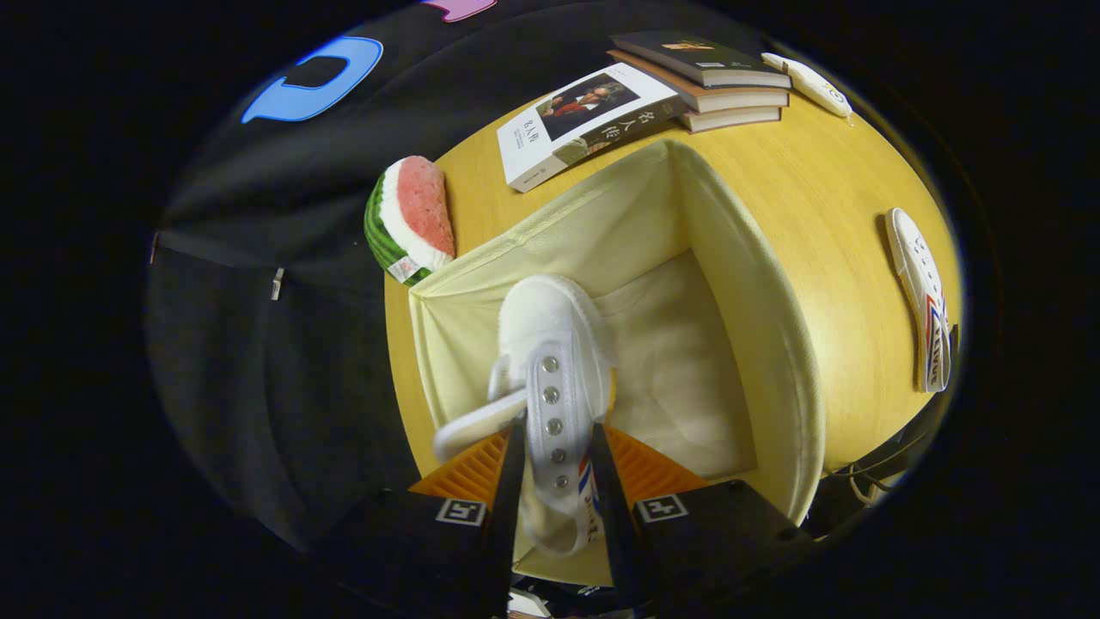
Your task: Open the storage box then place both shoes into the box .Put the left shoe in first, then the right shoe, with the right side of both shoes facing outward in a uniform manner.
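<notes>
Gripper (557, 464) has its fingers narrowed onto a white shoe (554, 378), one finger pressing each side at the eyelet row, so the grip is across the upper and the shoe hangs toe-forward, pointing down into the box (773, 344); holding it by the laced mid-section likely keeps it from swinging and leaves the sole free to land first. The striped side mark shows on the flank by the right-hand finger, which I read as the side being oriented on purpose for the uniform-facing rule, though I can't confirm which side of the shoe that is. By task order this should be the left shoe, first in. Box is an open fabric bin, lid or flap not seen, sitting mid-tabletop toward its left edge; inside is bare floor, nothing in it yet, the shoe is above the near-left part of the opening and I can't tell if the toe touches the wall. Second shoe (924, 301) lies on its side near the table's right edge, well apart from the box, probably staged for the next pick. Clutter beyond the box: a book (584, 120) just past its far corner, book stack (713, 82) at the far edge with a remote (812, 84) beside it, watermelon toy (411, 219) at the left edge near the box's left corner
</notes>
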The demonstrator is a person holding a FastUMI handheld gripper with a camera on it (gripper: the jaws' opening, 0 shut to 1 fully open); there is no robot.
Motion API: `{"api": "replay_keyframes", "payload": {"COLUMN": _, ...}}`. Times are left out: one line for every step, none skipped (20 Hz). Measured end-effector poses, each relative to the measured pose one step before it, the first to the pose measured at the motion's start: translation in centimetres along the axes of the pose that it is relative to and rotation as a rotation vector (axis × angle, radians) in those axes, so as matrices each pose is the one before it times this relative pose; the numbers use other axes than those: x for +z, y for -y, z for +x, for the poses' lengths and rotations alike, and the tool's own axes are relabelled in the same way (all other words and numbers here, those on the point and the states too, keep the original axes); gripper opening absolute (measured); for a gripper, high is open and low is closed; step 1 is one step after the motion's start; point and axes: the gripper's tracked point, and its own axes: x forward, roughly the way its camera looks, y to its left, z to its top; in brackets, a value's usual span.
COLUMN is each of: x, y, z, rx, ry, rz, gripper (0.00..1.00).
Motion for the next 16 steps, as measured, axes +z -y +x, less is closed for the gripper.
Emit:
{"api": "replay_keyframes", "payload": {"x": 0.583, "y": -0.288, "z": -0.119, "rx": 0.01571, "ry": 0.01367, "rz": -0.01900, "gripper": 0.59}}
{"api": "replay_keyframes", "payload": {"x": 0.292, "y": -0.264, "z": -0.297, "rx": 0.01144, "ry": 0.01397, "rz": -0.01794, "gripper": 0.83}}
{"api": "replay_keyframes", "payload": {"x": 0.379, "y": 0.011, "z": -0.328, "rx": 0.00418, "ry": 0.01457, "rz": -0.01359, "gripper": 0.91}}
{"api": "replay_keyframes", "payload": {"x": 0.330, "y": 0.002, "z": -0.455, "rx": 0.00385, "ry": 0.01028, "rz": -0.00866, "gripper": 0.97}}
{"api": "replay_keyframes", "payload": {"x": 0.251, "y": -0.036, "z": -0.470, "rx": 0.00892, "ry": 0.00694, "rz": -0.00430, "gripper": 0.97}}
{"api": "replay_keyframes", "payload": {"x": 0.144, "y": 0.008, "z": -0.514, "rx": 0.00828, "ry": 0.00353, "rz": -0.00329, "gripper": 0.98}}
{"api": "replay_keyframes", "payload": {"x": -0.041, "y": 0.135, "z": -0.734, "rx": 0.00874, "ry": -0.00530, "rz": -0.00356, "gripper": 0.98}}
{"api": "replay_keyframes", "payload": {"x": -0.140, "y": -0.008, "z": -0.964, "rx": 0.01628, "ry": -0.00665, "rz": -0.00176, "gripper": 0.98}}
{"api": "replay_keyframes", "payload": {"x": -0.020, "y": -0.240, "z": -1.126, "rx": 0.02590, "ry": -0.00521, "rz": -0.00150, "gripper": 0.98}}
{"api": "replay_keyframes", "payload": {"x": 0.073, "y": -0.135, "z": -1.381, "rx": 0.02346, "ry": -0.00078, "rz": -0.00838, "gripper": 0.98}}
{"api": "replay_keyframes", "payload": {"x": 0.280, "y": -0.018, "z": -1.432, "rx": 0.01894, "ry": 0.00787, "rz": -0.01738, "gripper": 0.98}}
{"api": "replay_keyframes", "payload": {"x": 0.324, "y": 0.130, "z": -1.511, "rx": 0.01491, "ry": 0.01420, "rz": -0.02999, "gripper": 0.98}}
{"api": "replay_keyframes", "payload": {"x": 0.545, "y": 0.370, "z": -1.566, "rx": 0.01060, "ry": 0.02251, "rz": -0.04095, "gripper": 0.98}}
{"api": "replay_keyframes", "payload": {"x": 0.670, "y": 0.643, "z": -1.525, "rx": 0.00587, "ry": 0.03131, "rz": -0.04341, "gripper": 0.98}}
{"api": "replay_keyframes", "payload": {"x": 0.615, "y": 0.947, "z": -1.588, "rx": 0.00172, "ry": 0.03837, "rz": -0.03635, "gripper": 0.98}}
{"api": "replay_keyframes", "payload": {"x": 0.615, "y": 1.459, "z": -1.390, "rx": -0.01084, "ry": 0.03941, "rz": -0.02583, "gripper": 0.98}}
